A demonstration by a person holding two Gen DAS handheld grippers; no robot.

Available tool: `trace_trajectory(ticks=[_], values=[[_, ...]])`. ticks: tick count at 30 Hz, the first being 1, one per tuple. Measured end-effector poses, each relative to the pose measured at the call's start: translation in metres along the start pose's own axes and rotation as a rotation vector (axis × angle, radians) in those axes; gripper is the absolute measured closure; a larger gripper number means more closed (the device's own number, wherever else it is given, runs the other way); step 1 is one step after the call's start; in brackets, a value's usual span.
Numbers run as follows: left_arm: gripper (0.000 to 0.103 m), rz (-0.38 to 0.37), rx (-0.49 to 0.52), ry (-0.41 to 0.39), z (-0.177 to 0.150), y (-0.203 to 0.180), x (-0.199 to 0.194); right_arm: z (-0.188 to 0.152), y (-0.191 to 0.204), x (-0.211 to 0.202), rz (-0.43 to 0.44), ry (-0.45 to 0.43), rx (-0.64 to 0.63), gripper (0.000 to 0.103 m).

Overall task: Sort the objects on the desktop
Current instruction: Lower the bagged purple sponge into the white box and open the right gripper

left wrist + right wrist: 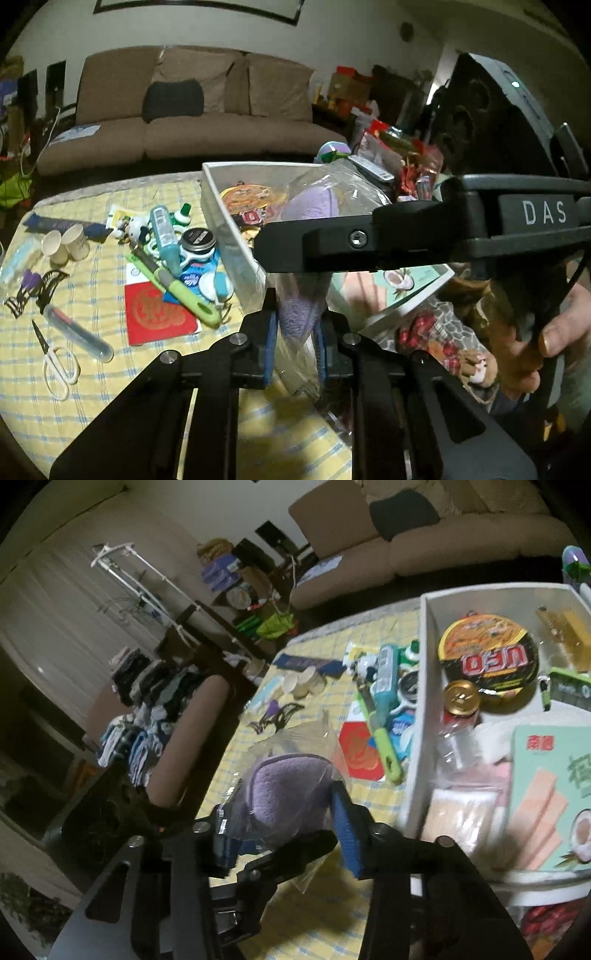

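A purple cloth sealed in a clear plastic bag (pixel 306 206) hangs in the air beside the white sorting box (pixel 227 225). My left gripper (pixel 295 343) is shut on the bag's lower end, blue pads pressed to both sides. My right gripper (pixel 280 240) reaches in from the right across the bag's middle, a person's hand (pixel 557 332) on its handle. In the right wrist view the bagged cloth (pixel 284 779) sits between the blue pads of the right gripper (pixel 286 830), which press on it. The left gripper's fingers (pixel 288 856) show just beneath.
The white box (pixel 415 738) holds a noodle bowl (pixel 487 661), a gold-lidded can (pixel 461 698) and a wafer packet (pixel 550 797). On the yellow checked cloth lie scissors (pixel 55 362), a red envelope (pixel 159 314), a green-handled tool (pixel 184 291), paper cups (pixel 70 243) and hair claws (pixel 37 291).
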State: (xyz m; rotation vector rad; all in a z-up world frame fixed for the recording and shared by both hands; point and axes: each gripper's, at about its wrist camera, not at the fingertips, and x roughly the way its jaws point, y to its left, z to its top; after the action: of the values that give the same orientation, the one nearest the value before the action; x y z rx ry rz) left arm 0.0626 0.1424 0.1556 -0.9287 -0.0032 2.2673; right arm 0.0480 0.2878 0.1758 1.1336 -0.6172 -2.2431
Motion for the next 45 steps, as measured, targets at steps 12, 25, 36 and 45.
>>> trace_trajectory(ticks=[12,25,36,45], values=[[0.036,-0.042,0.022,0.109,0.009,-0.036,0.043,0.005,-0.071,-0.051,-0.122,-0.046,0.037,0.078],[0.035,-0.04,-0.095,0.134,-0.015,0.009,0.017,0.016,-0.131,-0.001,0.102,0.226,0.086,0.078],[0.035,-0.043,-0.076,0.151,-0.02,0.011,0.029,0.03,-0.127,0.019,-0.225,0.317,-0.147,0.023],[0.034,-0.007,-0.079,0.139,-0.023,0.021,0.018,0.018,-0.116,0.029,-0.127,0.293,-0.062,0.028]])
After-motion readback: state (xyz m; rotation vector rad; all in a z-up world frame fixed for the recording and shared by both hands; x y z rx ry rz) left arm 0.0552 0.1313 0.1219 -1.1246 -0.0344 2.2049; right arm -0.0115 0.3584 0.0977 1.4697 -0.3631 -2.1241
